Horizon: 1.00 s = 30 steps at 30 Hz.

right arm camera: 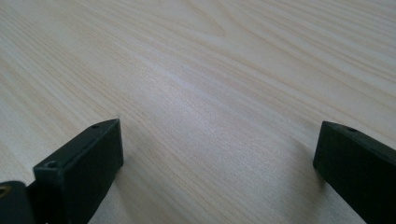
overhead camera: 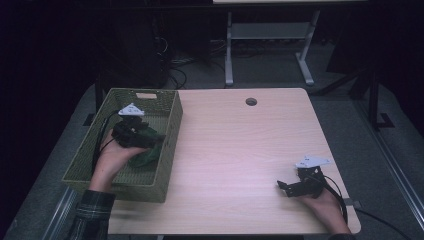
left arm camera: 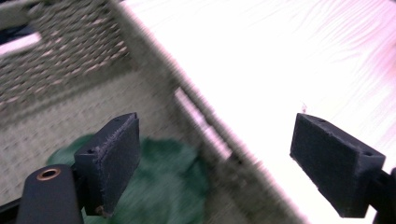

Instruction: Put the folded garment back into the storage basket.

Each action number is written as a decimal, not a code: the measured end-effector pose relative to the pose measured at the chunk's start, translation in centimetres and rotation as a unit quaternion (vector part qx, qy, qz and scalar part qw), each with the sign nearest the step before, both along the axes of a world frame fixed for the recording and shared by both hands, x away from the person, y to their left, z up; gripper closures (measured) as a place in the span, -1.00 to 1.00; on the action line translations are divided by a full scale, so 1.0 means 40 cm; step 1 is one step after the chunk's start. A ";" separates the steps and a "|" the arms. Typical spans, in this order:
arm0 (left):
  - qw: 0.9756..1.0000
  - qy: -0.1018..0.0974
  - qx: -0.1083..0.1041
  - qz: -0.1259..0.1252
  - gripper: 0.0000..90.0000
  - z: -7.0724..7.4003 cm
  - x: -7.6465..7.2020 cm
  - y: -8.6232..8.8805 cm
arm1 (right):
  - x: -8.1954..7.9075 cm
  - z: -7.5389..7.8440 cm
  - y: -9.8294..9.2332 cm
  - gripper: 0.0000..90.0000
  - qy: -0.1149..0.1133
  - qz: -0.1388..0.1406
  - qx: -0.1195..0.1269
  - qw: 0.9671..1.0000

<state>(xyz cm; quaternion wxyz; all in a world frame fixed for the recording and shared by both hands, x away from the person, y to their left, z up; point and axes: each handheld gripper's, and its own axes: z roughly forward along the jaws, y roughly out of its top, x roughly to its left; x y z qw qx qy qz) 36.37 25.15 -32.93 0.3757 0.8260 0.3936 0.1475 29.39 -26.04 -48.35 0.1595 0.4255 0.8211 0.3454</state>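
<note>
At the left, our left gripper (overhead camera: 142,136) hangs inside the woven basket (overhead camera: 90,150), jaws wide apart above the green cloth (left arm camera: 159,186) lying on the basket floor against the near wall. To lift clear cleanly, we rise straight up, keeping off the rim. Rightward, the right gripper (overhead camera: 290,187) rests low over the bare table (right arm camera: 224,70), jaws apart, holding nothing.
</note>
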 end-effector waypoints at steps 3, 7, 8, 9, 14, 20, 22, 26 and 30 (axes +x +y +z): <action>1.000 -0.005 0.000 -0.015 -0.66 0.007 -0.006 -0.038 | 0.000 0.000 0.000 -0.97 0.000 0.000 0.000 1.000; 0.999 -0.011 0.000 -0.036 -0.65 0.011 -0.018 -0.093 | 0.000 0.000 0.000 -0.97 0.000 0.000 0.000 1.000; 0.999 -0.011 -0.001 -0.040 -0.65 0.010 -0.021 -0.107 | 0.000 0.000 0.000 -0.97 0.000 0.000 0.000 1.000; 0.999 -0.011 -0.001 -0.044 -0.66 0.009 -0.025 -0.121 | 0.000 0.000 0.000 -0.97 0.000 0.000 0.000 1.000; 0.998 -0.013 0.001 -0.062 -0.65 -0.006 -0.035 -0.183 | 0.000 0.000 0.000 -0.97 0.000 0.000 0.000 1.000; 0.996 -0.009 0.002 -0.084 -0.66 -0.039 -0.043 -0.258 | 0.000 0.000 0.000 -0.97 0.000 0.000 0.000 1.000; 0.996 -0.009 0.004 -0.087 -0.65 -0.051 -0.046 -0.281 | 0.000 0.000 0.000 -0.97 0.000 0.000 0.000 1.000; 0.995 -0.009 0.013 -0.098 -0.65 -0.078 -0.049 -0.318 | 0.000 0.000 0.000 -0.97 0.000 0.000 0.000 1.000; 0.993 -0.016 0.027 -0.112 -0.65 -0.110 -0.056 -0.350 | 0.000 0.000 0.000 -0.97 0.000 0.000 0.000 1.000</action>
